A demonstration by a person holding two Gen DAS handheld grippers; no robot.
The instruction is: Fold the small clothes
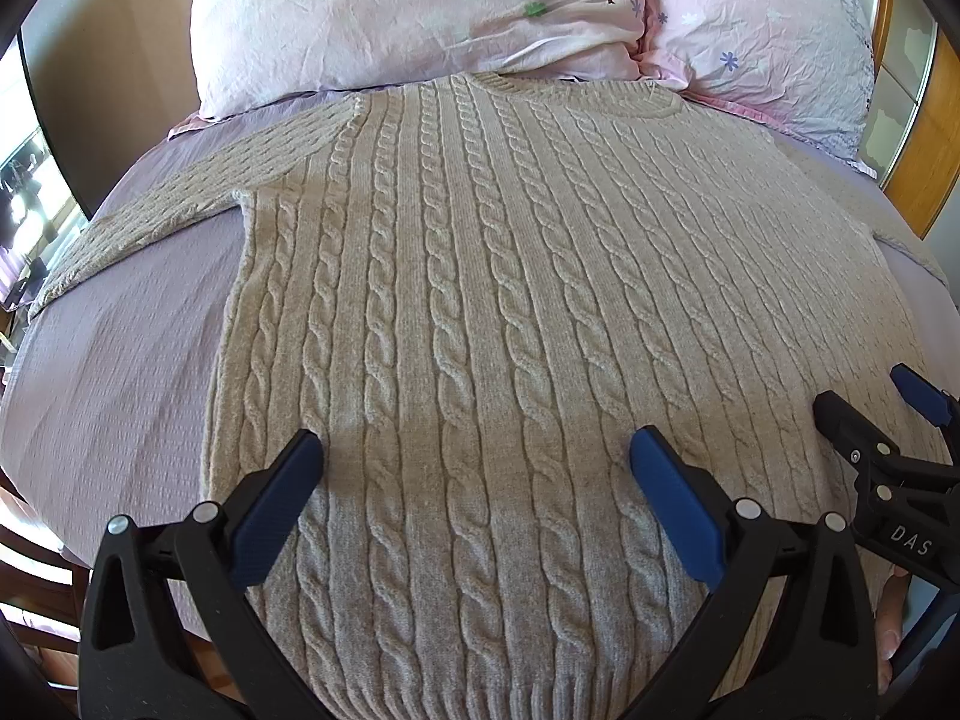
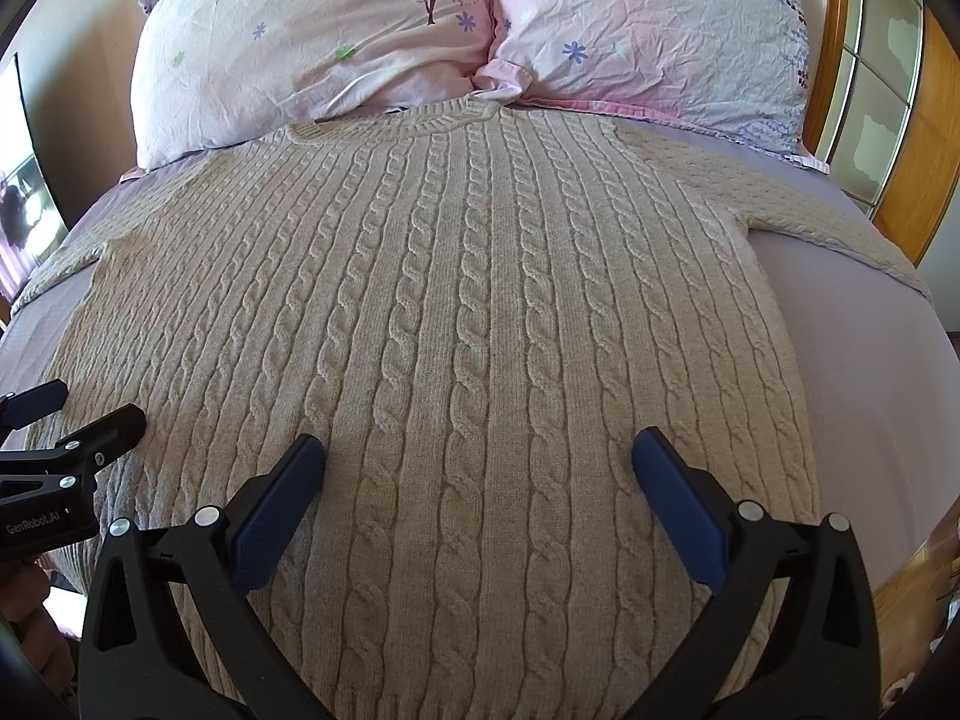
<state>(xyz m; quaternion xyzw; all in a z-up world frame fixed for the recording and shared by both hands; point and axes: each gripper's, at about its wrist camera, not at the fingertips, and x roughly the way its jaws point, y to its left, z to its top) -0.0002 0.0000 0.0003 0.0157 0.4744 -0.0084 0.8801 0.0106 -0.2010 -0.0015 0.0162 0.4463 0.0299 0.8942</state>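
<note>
A beige cable-knit sweater (image 1: 480, 276) lies flat and spread out on the bed, collar toward the pillows, hem near me; it also fills the right wrist view (image 2: 456, 312). Its left sleeve (image 1: 156, 210) stretches out to the left, its right sleeve (image 2: 798, 210) to the right. My left gripper (image 1: 474, 456) is open and empty, hovering over the lower left part of the sweater. My right gripper (image 2: 477, 459) is open and empty over the lower right part. The right gripper shows at the left view's right edge (image 1: 864, 408), and the left gripper at the right view's left edge (image 2: 72, 408).
The bed has a lilac sheet (image 1: 120, 360). Two pink flowered pillows (image 1: 408, 18) (image 2: 654, 36) lie at the head. A wooden headboard and frame (image 2: 936, 138) stand at the right. A dark mirror or screen edge (image 1: 36, 120) is at the left.
</note>
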